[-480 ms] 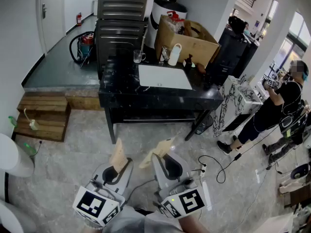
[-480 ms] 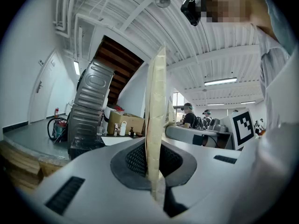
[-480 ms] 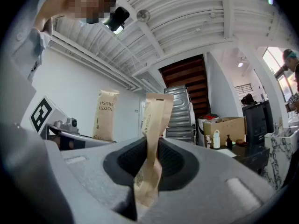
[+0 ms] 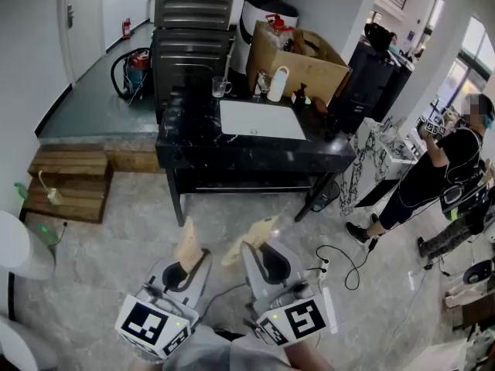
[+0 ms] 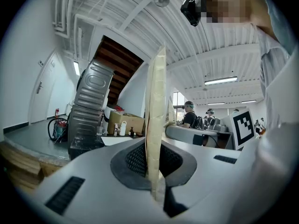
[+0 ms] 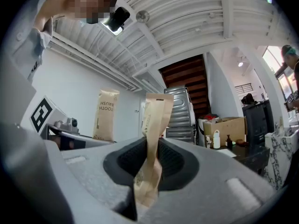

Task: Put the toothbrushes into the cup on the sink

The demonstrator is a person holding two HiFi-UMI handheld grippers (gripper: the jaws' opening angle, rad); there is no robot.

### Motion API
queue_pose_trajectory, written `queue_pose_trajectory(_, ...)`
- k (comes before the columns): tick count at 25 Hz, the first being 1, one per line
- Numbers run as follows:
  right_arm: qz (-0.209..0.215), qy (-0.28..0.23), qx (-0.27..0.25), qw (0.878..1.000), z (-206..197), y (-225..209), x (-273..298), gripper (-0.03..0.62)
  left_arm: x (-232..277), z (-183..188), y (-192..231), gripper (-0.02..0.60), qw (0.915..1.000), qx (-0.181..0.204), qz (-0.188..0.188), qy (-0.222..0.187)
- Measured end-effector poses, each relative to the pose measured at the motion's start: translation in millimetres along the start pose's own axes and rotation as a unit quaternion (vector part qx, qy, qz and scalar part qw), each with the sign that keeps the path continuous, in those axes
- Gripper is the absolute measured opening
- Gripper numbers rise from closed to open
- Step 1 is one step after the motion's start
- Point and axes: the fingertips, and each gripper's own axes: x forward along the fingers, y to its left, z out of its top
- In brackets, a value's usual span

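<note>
Toothbrush packet clamped in left tongs, second packet clamped in right tongs

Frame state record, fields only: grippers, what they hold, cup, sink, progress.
left gripper: shut on left packet, a paper toothbrush packet standing upright
right gripper: shut on right packet, brown paper, bent
cup: clear glass, behind the sink's left corner
sink: white basin in a black counter, across the floor ahead
beside cup: white bottle, cardboard box
progress: neither packet at the cup yet
</note>
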Motion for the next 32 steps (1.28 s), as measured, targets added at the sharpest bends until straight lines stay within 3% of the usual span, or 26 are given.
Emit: queue_pose_trajectory(32,0.015,-0.018,0.010,1.000,2,-46,-79,0.069,9,-5,-75,0.009,0.9990,0.010,0.042,-0.014)
